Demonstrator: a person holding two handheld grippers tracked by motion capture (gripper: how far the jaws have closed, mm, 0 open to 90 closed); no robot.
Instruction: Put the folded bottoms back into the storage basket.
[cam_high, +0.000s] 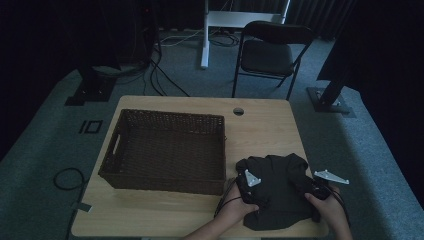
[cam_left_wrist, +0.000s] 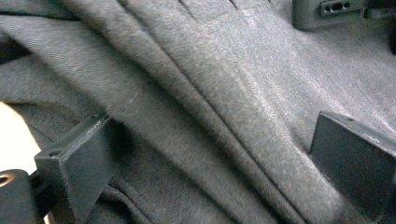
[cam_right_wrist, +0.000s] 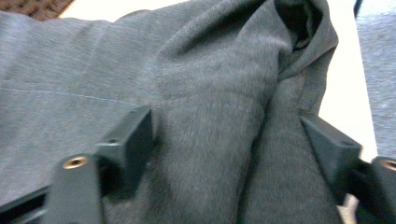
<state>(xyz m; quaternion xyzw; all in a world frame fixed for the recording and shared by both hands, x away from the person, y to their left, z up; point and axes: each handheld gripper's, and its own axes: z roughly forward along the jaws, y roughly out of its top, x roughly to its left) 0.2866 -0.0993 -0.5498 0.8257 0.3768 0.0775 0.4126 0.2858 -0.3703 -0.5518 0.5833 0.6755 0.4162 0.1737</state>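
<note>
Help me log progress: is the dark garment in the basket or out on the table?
Out. The dark garment lies bunched on the table, right of the wicker basket, which holds nothing.

- The left gripper (cam_left_wrist: 212, 158) has its 2 black jaws rising from the bottom corners, standing wide apart.
- Dark grey cloth (cam_left_wrist: 201, 93) lies across the space between the jaws, bunched into long folds that run from the upper left down to the lower right.
- One raised fold passes between the 2 jaws; the cloth lies against the inner face of the left jaw, and whether the right one touches it cannot be told.
- A pale patch of table (cam_left_wrist: 14, 140) shows at the left edge, beside the left jaw.
- Part of the other gripper (cam_left_wrist: 327, 11) sits at the top right, resting on the cloth.
</note>
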